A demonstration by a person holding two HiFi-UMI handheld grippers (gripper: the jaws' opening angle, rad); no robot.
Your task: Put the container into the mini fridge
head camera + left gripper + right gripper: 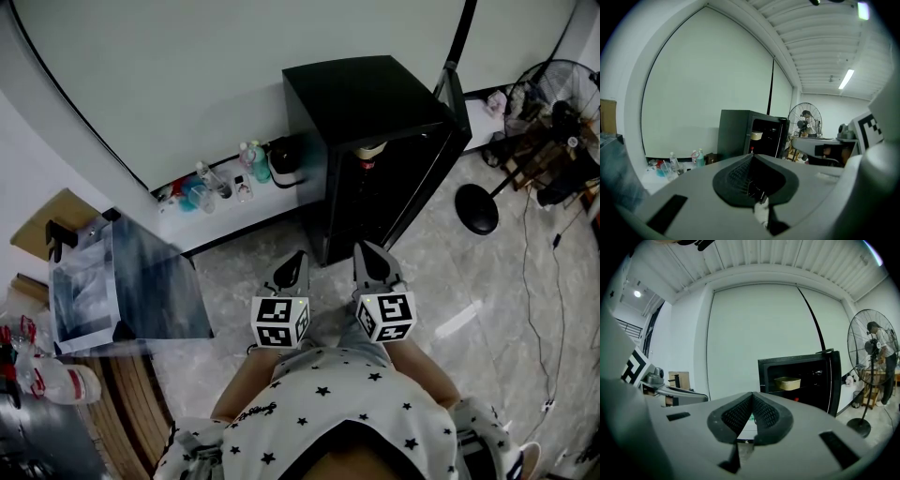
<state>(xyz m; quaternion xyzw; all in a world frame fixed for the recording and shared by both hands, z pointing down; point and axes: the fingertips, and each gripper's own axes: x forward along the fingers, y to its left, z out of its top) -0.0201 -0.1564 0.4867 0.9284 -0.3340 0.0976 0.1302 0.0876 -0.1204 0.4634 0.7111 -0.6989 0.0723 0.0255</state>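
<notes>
Floor point(441, 291) by wall point(187, 75): fan point(560, 98), bottles point(211, 183) flank the open mini fridge point(370, 112).

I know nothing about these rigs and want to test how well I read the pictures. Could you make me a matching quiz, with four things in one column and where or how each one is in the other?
Things:
1. container
2. mini fridge door
3. bottles
4. right gripper

Places or states:
A. jaws shut, nothing between them
B. by the wall, left of the mini fridge
C. standing open
D. on a shelf inside the mini fridge

Pairs: 1-D, 2-C, 3-B, 4-A
</notes>
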